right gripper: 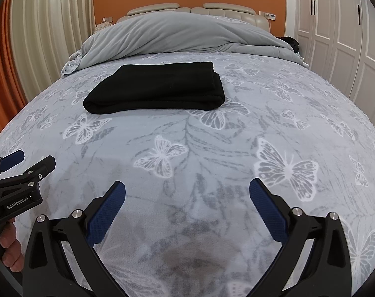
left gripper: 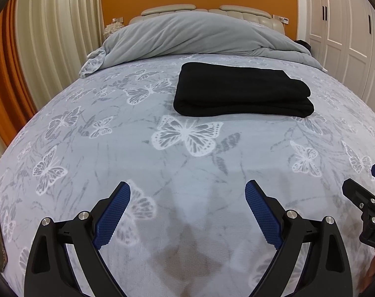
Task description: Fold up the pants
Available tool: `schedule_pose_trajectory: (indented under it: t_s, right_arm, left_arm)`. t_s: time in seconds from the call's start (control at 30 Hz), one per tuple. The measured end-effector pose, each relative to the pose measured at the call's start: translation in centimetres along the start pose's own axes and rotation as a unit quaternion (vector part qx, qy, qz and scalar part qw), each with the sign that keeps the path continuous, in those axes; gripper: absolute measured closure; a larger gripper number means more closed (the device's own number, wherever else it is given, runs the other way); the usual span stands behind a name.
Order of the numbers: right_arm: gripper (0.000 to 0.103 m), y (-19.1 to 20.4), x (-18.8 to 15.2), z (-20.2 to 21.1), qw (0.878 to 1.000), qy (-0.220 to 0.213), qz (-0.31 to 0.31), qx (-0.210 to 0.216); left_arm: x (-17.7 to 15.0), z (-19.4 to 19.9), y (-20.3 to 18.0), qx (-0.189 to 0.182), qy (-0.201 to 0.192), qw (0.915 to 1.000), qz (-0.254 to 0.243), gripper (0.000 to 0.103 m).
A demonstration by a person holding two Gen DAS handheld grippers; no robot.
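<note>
Your left gripper and right gripper both hover over the bed, fingers spread wide, holding nothing. Black pants lie folded on the butterfly bedspread, well ahead of both, near the grey duvet.

left claw spread, empty | pants folded on bed

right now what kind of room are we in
Almost certainly a home bedroom: a bed under a butterfly-print cover, a padded headboard behind a heaped grey duvet, and white wardrobe doors. Folded black pants lie on the bed.
</note>
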State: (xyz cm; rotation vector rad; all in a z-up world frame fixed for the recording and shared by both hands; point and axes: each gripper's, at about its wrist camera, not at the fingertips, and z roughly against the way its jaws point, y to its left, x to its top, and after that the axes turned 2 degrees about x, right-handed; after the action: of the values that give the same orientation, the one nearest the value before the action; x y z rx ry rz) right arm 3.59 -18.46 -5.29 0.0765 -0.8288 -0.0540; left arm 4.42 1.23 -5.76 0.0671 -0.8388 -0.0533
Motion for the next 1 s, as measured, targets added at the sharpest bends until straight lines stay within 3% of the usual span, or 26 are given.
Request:
schedule_pose_trajectory:
  t_s: [0.23, 0.4, 0.47, 1.0]
  right_arm:
    - [0.005, -0.5, -0.8, -1.1, 1.0, 0.021, -0.002, -0.004]
    - [0.005, -1.2, -1.9, -3.0, 0.997, 0.073, -0.022, -0.012]
    - [0.005, -1.9, -2.5, -4.7, 0.992, 0.118, -0.031, -0.01]
    - [0.005, -2.0, -2.6, -4.2, 0.994, 0.11, -0.023, -0.013]
  left_arm:
    - [-0.5, -0.6, 0.3, -0.009, 0.013, 0.9999, 0.005, 0.011]
    - [-2.3, -2.8, 0.3, -0.017, 0.071, 0.9973, 0.012, 0.011]
    - [-2.7, -3.8, 0.1, -0.019, 0.097, 0.995, 0.009, 0.01]
    - [-2.8, -3.8, 0.2, -0.016, 0.1, 0.9948, 0.011, 0.005]
